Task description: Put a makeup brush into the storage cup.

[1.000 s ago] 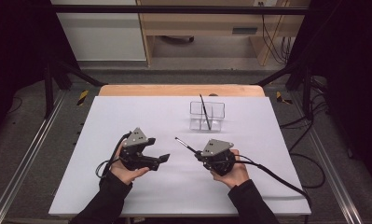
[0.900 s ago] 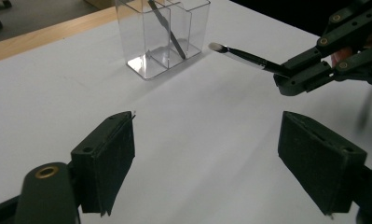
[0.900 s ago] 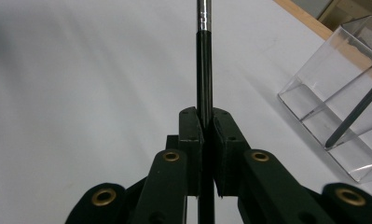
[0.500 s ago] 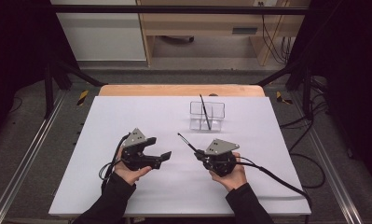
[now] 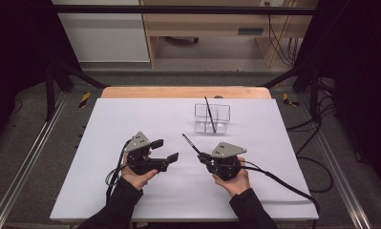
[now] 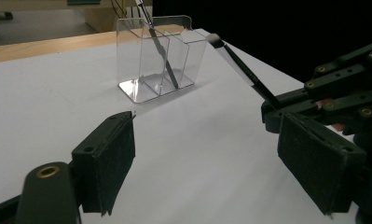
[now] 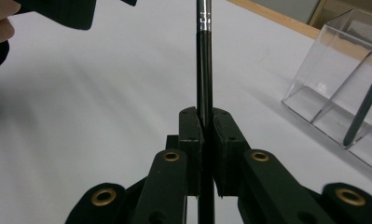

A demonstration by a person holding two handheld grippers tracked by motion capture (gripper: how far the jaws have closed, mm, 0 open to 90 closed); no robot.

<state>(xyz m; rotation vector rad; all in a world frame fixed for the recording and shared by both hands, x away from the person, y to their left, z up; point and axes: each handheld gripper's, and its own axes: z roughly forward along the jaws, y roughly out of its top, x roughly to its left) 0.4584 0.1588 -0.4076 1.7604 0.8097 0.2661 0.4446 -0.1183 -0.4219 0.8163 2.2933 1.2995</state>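
Note:
My right gripper (image 5: 203, 157) is shut on the lower shaft of a thin black brush (image 5: 190, 142), whose pale tip points up and to the far left. In the right gripper view the jaws (image 7: 205, 135) pinch the brush (image 7: 203, 56) upright between the pads. A clear divided organizer (image 5: 212, 118) stands beyond it, with a second dark brush (image 5: 208, 113) leaning inside. My left gripper (image 5: 166, 149) is open at the left with nothing between its pads (image 6: 106, 161). It faces the organizer (image 6: 155, 60) and the held brush (image 6: 239, 65).
A white sheet (image 5: 131, 119) covers the table, with a wooden strip (image 5: 183, 92) along the far edge. Cables trail from both grippers toward the front. Metal rails run along both sides of the table.
My right gripper has drifted slightly right with the brush still held, and the brush tip sits a little higher. The left gripper has barely shifted.

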